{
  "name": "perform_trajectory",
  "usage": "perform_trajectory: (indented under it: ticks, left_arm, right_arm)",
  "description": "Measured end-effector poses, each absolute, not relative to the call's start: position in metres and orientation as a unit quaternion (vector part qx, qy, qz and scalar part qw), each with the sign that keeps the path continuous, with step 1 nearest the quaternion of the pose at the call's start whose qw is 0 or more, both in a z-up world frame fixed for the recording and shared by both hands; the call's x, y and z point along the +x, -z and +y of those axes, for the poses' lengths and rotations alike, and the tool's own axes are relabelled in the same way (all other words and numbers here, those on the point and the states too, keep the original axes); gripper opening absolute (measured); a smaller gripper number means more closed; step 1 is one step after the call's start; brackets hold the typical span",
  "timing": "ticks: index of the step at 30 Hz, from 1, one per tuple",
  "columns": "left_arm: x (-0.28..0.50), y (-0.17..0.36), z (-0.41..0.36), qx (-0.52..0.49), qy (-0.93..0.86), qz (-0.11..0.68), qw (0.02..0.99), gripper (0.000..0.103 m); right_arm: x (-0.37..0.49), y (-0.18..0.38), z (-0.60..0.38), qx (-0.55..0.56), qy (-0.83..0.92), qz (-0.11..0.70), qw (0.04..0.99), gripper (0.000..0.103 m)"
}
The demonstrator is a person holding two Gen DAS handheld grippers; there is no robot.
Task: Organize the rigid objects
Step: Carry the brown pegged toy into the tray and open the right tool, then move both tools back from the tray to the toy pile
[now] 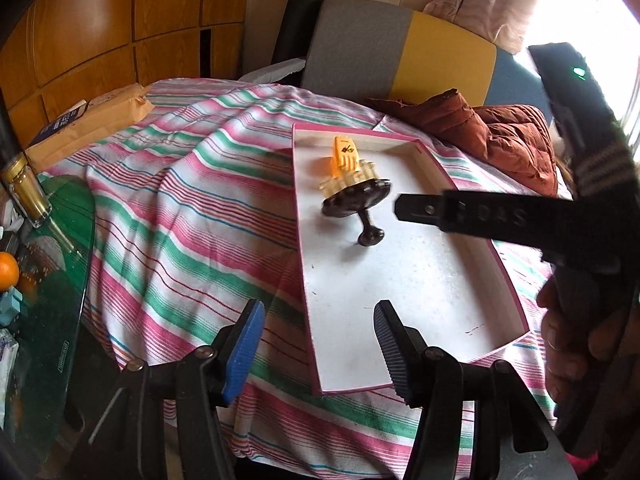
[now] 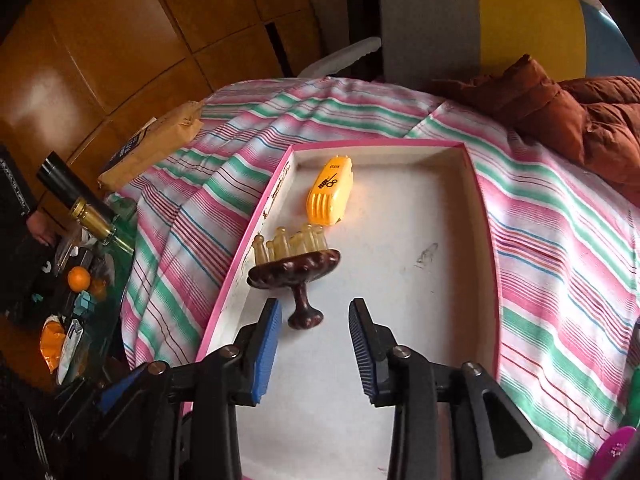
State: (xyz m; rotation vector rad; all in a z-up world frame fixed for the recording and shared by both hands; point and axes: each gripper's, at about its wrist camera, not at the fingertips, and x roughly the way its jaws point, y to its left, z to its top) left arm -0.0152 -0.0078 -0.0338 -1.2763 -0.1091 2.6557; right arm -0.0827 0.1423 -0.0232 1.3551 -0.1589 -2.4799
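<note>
A shallow white tray with a pink rim [image 1: 304, 280] [image 2: 256, 224] lies on the striped cloth. In it lie a dark brown scalp massager with pale prongs [image 1: 356, 200] [image 2: 296, 268] on its side and a yellow clipper guard [image 1: 346, 156] [image 2: 330, 192] just beyond it. My left gripper [image 1: 320, 344] is open and empty over the tray's near left edge. My right gripper [image 2: 314, 344] is open and empty, just behind the massager's knob; it also shows in the left wrist view [image 1: 404, 208], right of the massager.
A rust-brown jacket [image 1: 500, 136] [image 2: 580, 120] lies at the back right. A brown paper package [image 1: 84, 128] [image 2: 152, 148] lies at the back left. A glass side table [image 1: 52, 264] at the left holds a bottle [image 1: 24, 188], an orange [image 2: 79, 278] and clutter. A grey-yellow chair [image 1: 400, 52] stands behind.
</note>
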Motion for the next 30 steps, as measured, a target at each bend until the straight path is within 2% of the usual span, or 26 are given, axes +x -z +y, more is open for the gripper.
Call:
perform_trajectory:
  ticks: [16, 30]
  left_arm:
    - [-0.003, 0.021, 0.019, -0.418, -0.900, -0.008, 0.126, 0.060]
    - [-0.001, 0.010, 0.061, -0.406, -0.897, 0.027, 0.171, 0.061]
  right_arm:
    - [-0.018, 0.005, 0.218, 0.440, 0.894, -0.048, 0.072, 0.037]
    - [0.023, -0.014, 0.335, 0.415, 0.905, -0.075, -0.059, 0.037]
